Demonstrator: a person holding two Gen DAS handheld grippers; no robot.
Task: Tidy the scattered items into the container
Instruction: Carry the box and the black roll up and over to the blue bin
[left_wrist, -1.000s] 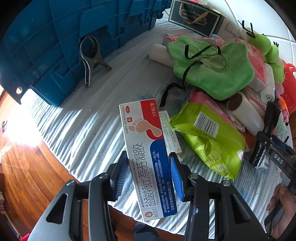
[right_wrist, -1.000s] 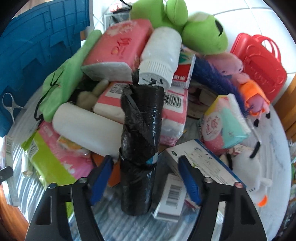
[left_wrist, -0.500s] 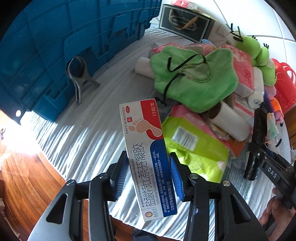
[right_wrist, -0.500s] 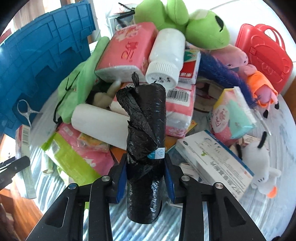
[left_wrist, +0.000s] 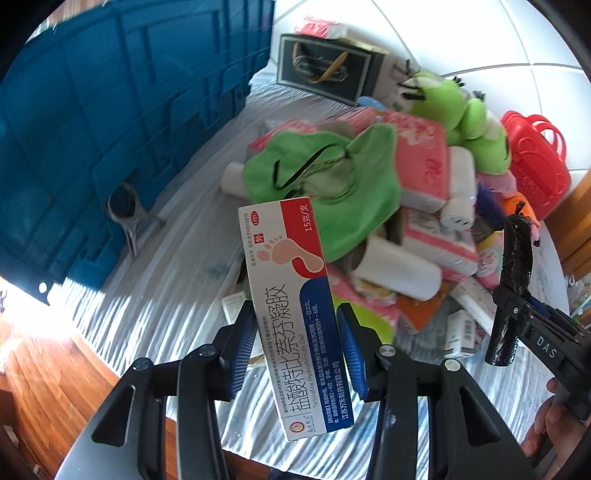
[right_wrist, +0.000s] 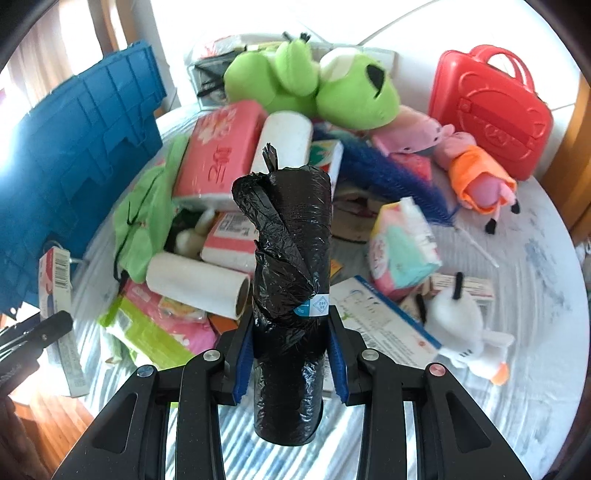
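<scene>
My left gripper (left_wrist: 297, 347) is shut on a white, red and blue foot cream box (left_wrist: 291, 295) and holds it above the table. My right gripper (right_wrist: 291, 354) is shut on a black roll of bin bags (right_wrist: 288, 266), lifted above the pile; the roll also shows at the right of the left wrist view (left_wrist: 511, 284). The blue crate (left_wrist: 110, 122) stands at the far left; it also shows in the right wrist view (right_wrist: 70, 158). The scattered pile holds a green cloth (left_wrist: 332, 184), pink tissue packs (right_wrist: 218, 147), a white roll (right_wrist: 195, 284) and a green plush frog (right_wrist: 314, 85).
A red toy case (right_wrist: 491, 114), a pink pig doll (right_wrist: 469, 162), a white plush (right_wrist: 461, 317), a blue-edged box (right_wrist: 384, 321) and a metal clip (left_wrist: 127, 218) lie on the white table (right_wrist: 535, 295). A black box (left_wrist: 325, 70) stands at the back. Wooden floor lies below the table edge.
My right gripper closed on the black roll and lifted it up from the pile. My left gripper rose with the cream box and moved toward the crate side.
</scene>
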